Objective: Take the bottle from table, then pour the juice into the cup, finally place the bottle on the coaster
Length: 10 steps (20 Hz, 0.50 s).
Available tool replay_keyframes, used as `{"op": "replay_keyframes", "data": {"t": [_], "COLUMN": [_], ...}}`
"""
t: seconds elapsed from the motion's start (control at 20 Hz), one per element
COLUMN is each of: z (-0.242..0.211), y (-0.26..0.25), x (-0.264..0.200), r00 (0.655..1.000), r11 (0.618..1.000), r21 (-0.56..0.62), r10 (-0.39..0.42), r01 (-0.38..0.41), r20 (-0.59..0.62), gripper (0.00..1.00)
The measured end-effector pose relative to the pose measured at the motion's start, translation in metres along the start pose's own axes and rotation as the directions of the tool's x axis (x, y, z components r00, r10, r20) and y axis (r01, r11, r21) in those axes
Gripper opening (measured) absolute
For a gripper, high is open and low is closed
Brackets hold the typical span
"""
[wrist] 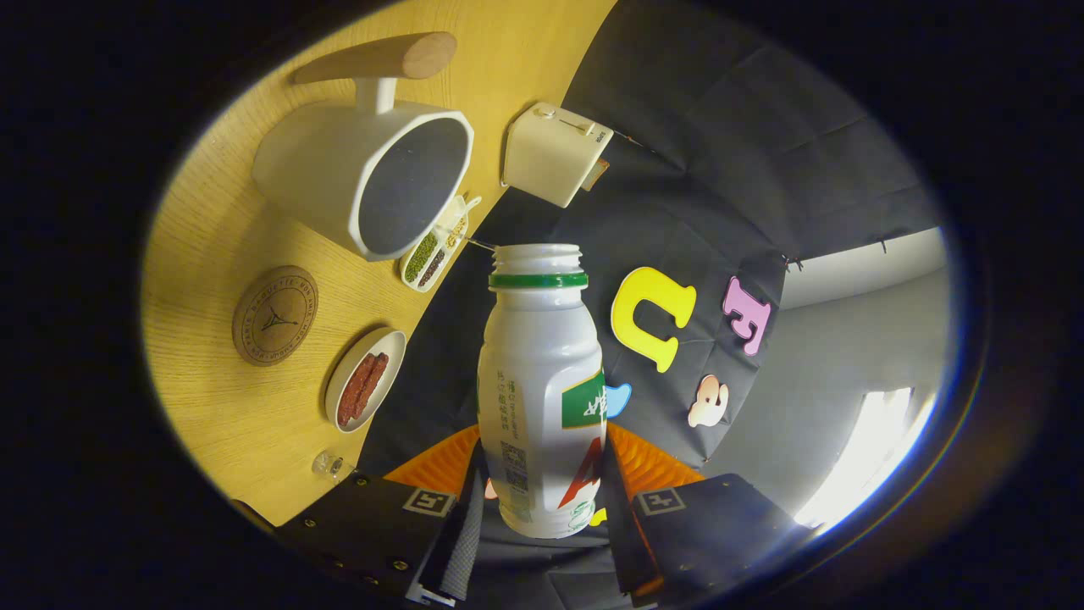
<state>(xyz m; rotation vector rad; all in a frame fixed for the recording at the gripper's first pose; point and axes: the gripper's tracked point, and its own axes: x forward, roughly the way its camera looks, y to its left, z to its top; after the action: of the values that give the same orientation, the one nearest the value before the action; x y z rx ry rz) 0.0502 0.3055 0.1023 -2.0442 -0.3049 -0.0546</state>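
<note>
Bottle (542,398) is sitting clamped between my gripper (542,491) fingers, uncapped, its mouth pointing toward the cup (364,174) on the wooden table (212,407). Beside the cup I am seeing the coaster (275,315), a plate of sausages (364,381), a seed tray (434,247) and a cream box (555,152). The label print is reading too small for me.

The gripper (542,500) has both fingers pressed on the lower body of a white plastic bottle (540,398) with a green neck ring and no cap. The wooden table (212,373) appears tilted. Beyond the bottle's open mouth lies a white cup (364,174) with a wooden handle. Near the cup are a round cork coaster (275,315) and – closer to the fingers – a small white plate (366,379) holding reddish strips.
</note>
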Motion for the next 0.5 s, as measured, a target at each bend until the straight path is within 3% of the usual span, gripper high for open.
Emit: {"op": "replay_keyframes", "data": {"t": [0.5], "z": [0.0013], "y": [-0.0027], "x": [0.0003], "r00": [0.999], "r11": [0.998], "r21": [-0.065], "r10": [-0.023], "r01": [0.024], "r20": [0.023], "gripper": [0.63]}}
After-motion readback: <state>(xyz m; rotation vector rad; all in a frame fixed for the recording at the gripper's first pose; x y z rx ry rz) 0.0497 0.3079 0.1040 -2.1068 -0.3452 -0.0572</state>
